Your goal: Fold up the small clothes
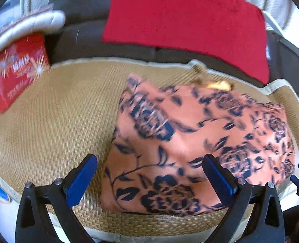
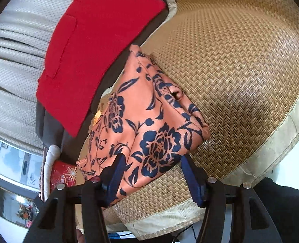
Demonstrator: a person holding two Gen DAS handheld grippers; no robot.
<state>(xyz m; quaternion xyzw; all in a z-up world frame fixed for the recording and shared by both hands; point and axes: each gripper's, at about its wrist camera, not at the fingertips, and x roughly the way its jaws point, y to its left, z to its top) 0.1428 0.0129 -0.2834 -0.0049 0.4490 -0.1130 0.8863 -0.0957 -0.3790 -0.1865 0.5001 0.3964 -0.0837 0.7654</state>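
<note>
An orange garment with a dark blue flower print (image 1: 189,141) lies folded into a rough rectangle on a woven straw mat (image 1: 58,121). My left gripper (image 1: 151,180) hovers over the garment's near left part, its blue fingers (image 1: 84,180) spread wide and nothing pinched between them. In the right wrist view the same garment (image 2: 149,121) runs diagonally across the mat (image 2: 240,70). My right gripper (image 2: 154,176) is open over its near corner. The cloth lies flat below the blue pads (image 2: 117,174), which do not press on it.
A folded red cloth (image 1: 185,20) (image 2: 92,50) rests on the dark sofa seat (image 1: 84,36) behind the mat. A red printed box (image 1: 17,70) and a white quilted cushion (image 1: 28,26) sit at the far left. The mat's beige border (image 2: 270,151) marks its near edge.
</note>
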